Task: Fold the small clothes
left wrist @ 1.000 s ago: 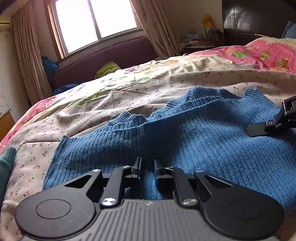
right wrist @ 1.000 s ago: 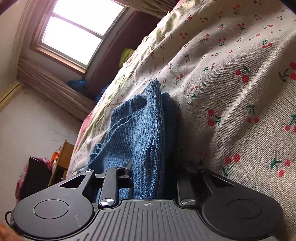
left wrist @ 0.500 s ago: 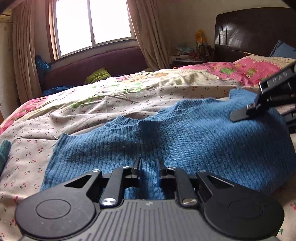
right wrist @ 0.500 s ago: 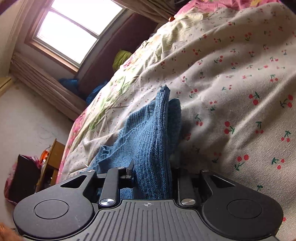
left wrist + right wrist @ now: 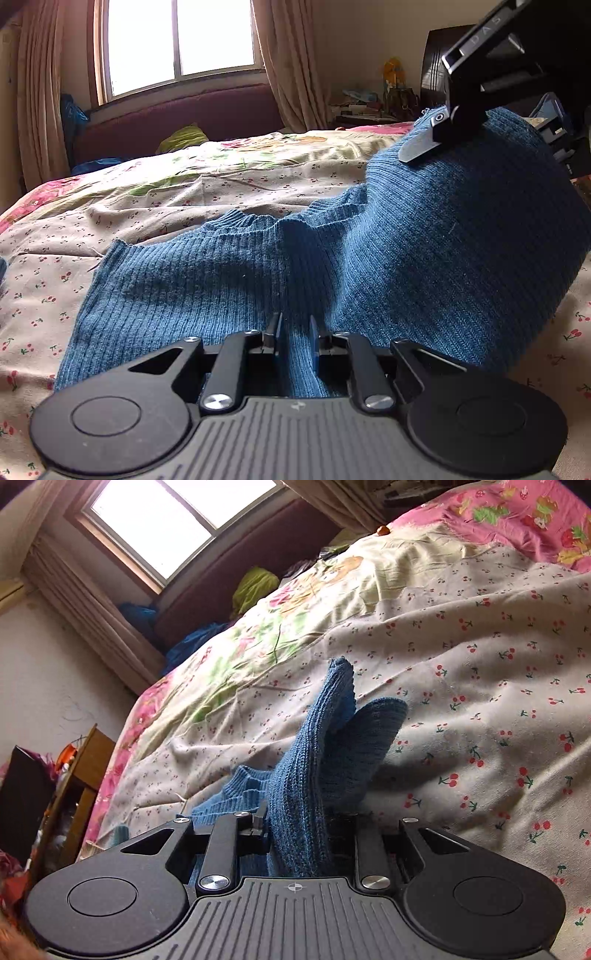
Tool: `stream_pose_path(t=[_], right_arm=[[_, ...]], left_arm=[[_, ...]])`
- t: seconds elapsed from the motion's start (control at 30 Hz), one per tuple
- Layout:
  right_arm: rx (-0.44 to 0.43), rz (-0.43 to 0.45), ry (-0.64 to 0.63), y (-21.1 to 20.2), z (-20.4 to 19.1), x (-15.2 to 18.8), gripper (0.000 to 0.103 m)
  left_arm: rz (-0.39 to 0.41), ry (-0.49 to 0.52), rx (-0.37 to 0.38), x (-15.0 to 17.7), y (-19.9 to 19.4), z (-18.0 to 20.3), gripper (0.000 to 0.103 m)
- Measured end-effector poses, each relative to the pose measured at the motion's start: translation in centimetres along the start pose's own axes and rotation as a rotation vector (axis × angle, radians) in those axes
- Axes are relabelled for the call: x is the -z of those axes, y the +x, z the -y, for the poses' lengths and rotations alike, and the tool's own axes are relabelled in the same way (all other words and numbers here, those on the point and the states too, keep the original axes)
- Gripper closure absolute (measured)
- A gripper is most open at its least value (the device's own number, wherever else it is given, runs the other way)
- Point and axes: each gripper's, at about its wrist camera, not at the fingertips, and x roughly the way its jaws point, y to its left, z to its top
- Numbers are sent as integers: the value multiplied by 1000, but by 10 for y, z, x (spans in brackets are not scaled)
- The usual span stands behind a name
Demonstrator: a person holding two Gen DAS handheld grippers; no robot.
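Note:
A blue ribbed knit sweater [image 5: 258, 273] lies on the cherry-print bedspread [image 5: 147, 206]. My left gripper [image 5: 294, 339] is shut on the sweater's near hem at its middle, low over the bed. My right gripper [image 5: 301, 827] is shut on the sweater's right side [image 5: 317, 760] and holds it lifted off the bed, so the cloth hangs in a tall fold [image 5: 461, 229]. In the left wrist view the right gripper [image 5: 443, 129] shows at the upper right, above the raised cloth.
A window [image 5: 177, 44] with curtains and a dark red bench [image 5: 177, 114] lie beyond the bed. A pink floral quilt [image 5: 517, 517] is at the far right. A cluttered nightstand [image 5: 369, 103] and dark headboard [image 5: 436, 85] stand behind. Wooden furniture [image 5: 85, 775] stands left of the bed.
My right gripper has risen with the sweater's right side, lifting it from flat on the bed into a tall fold. My left gripper has kept its hold on the hem.

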Motion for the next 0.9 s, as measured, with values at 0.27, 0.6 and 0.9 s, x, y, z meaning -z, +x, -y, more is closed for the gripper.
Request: stream_pose_path(t=[0.27,0.6,0.9], right_arm=[[12,-21,-54,9,-25,4,80],[40,-13,-50,8,-21,5,80],[318,10,102,0,84,21,65]], left_arm=[[3,-48,32,3,-1,-8,77],[8,-84,54,2,-5,-13,77],[-43,-189,24,7,-48,-48,72]])
